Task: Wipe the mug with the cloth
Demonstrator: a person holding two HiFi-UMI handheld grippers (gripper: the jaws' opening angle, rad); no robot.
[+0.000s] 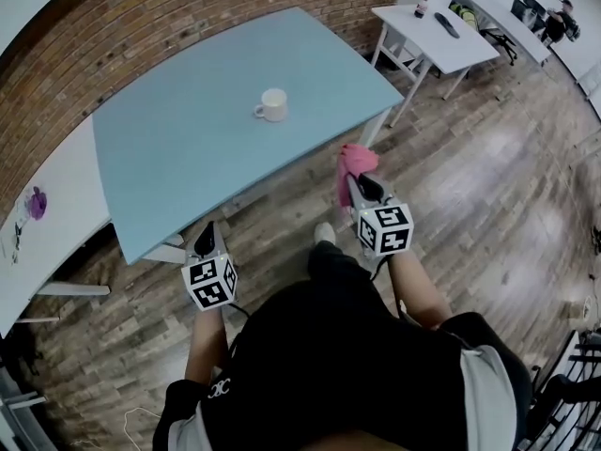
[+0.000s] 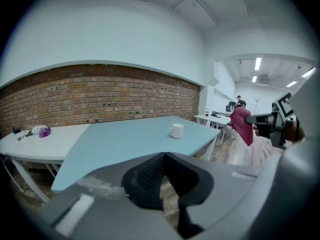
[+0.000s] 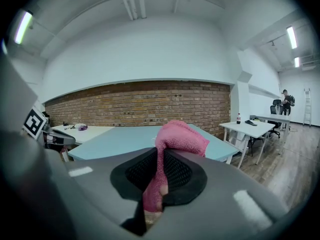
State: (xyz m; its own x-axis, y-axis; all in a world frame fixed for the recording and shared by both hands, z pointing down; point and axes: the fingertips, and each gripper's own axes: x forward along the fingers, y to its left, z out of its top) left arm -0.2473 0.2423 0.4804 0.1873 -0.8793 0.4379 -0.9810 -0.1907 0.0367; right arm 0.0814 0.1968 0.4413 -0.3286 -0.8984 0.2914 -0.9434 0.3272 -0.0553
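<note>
Approach step: right gripper (image 1: 358, 184) fingers clamping cloth (image 1: 355, 161), left gripper (image 1: 207, 239) fingers pressing together, empty; mug (image 1: 273, 105) sitting on table (image 1: 178, 153), next needing reach.

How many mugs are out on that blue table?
1. The white mug stands alone toward the far side of the blue table, its handle pointing left in the head view. The whole tabletop shows, so none seems hidden.

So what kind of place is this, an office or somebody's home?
Probably an open office or lab rather than a home: plain work tables in a row along a brick wall, more white desks further back, and strip lights on the ceiling.
</note>
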